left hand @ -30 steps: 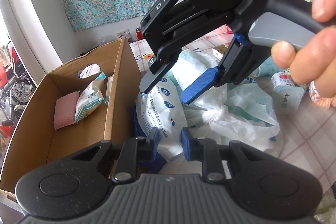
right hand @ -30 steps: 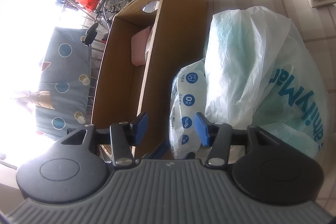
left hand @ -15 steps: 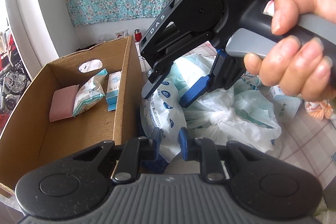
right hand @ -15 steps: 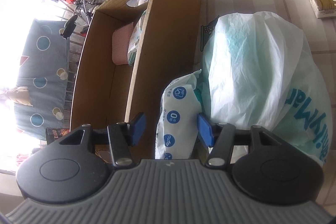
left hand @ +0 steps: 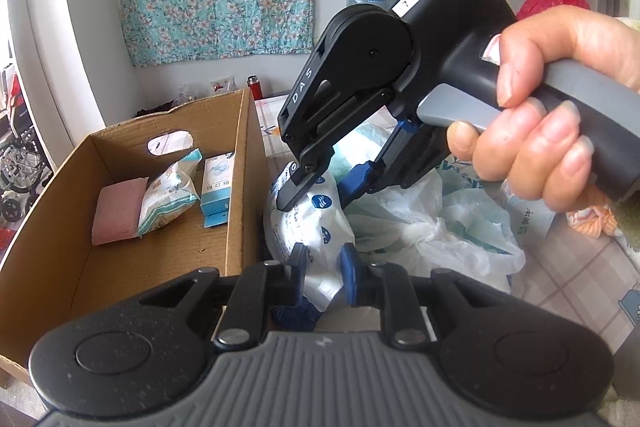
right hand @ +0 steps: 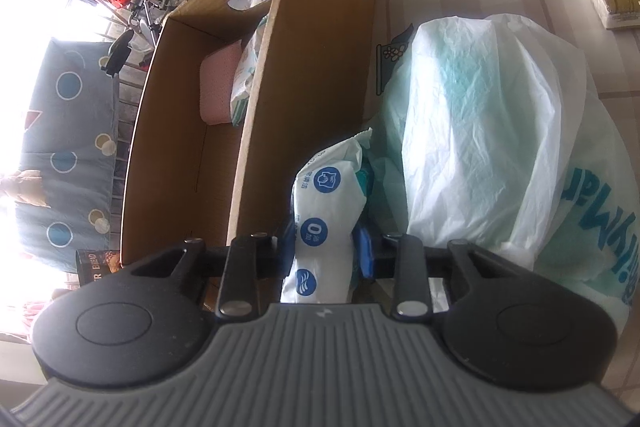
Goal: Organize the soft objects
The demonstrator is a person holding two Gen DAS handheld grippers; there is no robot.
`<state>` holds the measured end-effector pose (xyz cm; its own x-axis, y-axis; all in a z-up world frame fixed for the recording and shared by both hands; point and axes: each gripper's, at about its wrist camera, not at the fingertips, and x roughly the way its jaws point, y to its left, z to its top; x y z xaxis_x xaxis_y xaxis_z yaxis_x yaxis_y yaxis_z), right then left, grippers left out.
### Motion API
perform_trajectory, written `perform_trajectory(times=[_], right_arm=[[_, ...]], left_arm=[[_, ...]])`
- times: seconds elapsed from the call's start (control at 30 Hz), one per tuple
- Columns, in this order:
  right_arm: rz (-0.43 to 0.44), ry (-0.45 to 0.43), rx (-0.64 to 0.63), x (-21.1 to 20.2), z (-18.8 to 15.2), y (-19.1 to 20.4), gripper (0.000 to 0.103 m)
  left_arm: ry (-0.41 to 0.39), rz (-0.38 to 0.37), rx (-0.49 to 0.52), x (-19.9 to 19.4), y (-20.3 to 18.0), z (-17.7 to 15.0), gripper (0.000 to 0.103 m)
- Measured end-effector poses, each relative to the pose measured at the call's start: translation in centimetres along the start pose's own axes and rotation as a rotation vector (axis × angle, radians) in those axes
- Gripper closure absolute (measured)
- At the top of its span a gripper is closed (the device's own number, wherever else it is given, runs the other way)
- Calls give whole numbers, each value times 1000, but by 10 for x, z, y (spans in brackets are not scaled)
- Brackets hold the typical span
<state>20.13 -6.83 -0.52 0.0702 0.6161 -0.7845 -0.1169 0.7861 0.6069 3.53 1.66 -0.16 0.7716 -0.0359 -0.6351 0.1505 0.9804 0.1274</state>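
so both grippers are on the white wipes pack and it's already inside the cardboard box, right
Not inside. The left wrist view shows the wipes pack outside the cardboard box, beside its wall. The left gripper pinches it, and the right gripper is closing on it.

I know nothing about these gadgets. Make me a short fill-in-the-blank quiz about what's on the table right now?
1. The pink sponge lies inside the ____ box.
2. Both the left gripper and the right gripper have the white wipes pack with ____ round icons between their fingers.
3. The big plastic bag lies ____ the box.

Missing words: cardboard; blue; outside
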Motion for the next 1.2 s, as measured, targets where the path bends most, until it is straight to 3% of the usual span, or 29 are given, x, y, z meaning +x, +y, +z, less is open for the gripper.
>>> perform_trajectory(times=[0.33,0.57,0.7,0.8,0.87,0.97,1.03,1.2], right_arm=[[82,-158,-65,-65,-19,26,76],[146,-232,-170,-95,-22,74,76],[203,-218,-213,-76,-16,107,76],[215,-194,-225,-49,-9,123,76],[197,-159,-258,-24,-4,135,72],[113,-88,-254,9,4,133,71],[62,-105,-257,14,6,128,71],[82,-173,-290,-8,3,118,67]], left_arm=[[-150,7,2,-42,-2,22,83],[-234,104,-28,-69,21,31,83],[-197,164,-95,-69,46,29,80],[-131,151,-159,-61,65,23,69],[-65,125,-203,-52,80,16,62],[10,119,-251,-44,97,4,61],[36,109,-284,-46,110,-5,61],[76,94,-342,-47,135,-9,61]])
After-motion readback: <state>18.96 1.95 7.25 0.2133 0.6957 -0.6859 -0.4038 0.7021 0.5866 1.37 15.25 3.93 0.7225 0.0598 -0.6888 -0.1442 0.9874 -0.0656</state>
